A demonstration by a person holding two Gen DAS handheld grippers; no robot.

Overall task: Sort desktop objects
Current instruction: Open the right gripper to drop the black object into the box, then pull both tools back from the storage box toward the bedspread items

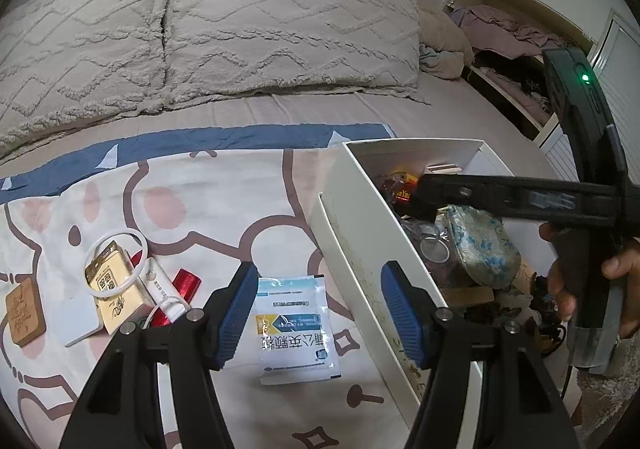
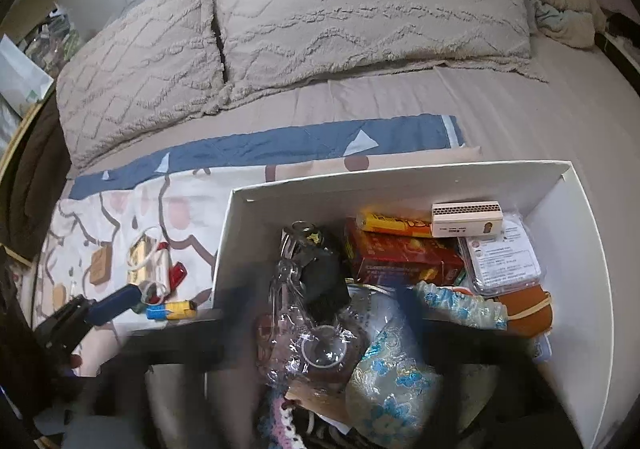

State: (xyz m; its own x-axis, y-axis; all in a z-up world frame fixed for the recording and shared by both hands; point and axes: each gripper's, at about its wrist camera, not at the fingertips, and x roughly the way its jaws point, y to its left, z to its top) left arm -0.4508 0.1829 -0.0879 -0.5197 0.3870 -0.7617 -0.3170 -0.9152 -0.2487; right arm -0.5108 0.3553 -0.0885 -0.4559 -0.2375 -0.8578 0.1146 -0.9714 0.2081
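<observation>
My left gripper stands open just above a white and blue sachet, which lies flat on the patterned blanket; its blue pads touch nothing. Beside it is a white box full of small things. A hand holds my right gripper over that box. Its fingers are blurred and spread wide, open, above a clear plastic bag and a blue floral pouch. Nothing shows as gripped between them.
The white box also holds a red carton, a yellow pack, a small white case and an orange pouch. On the blanket lie a wooden tile, a gold tile under a white ring and a red item. Pillows lie behind.
</observation>
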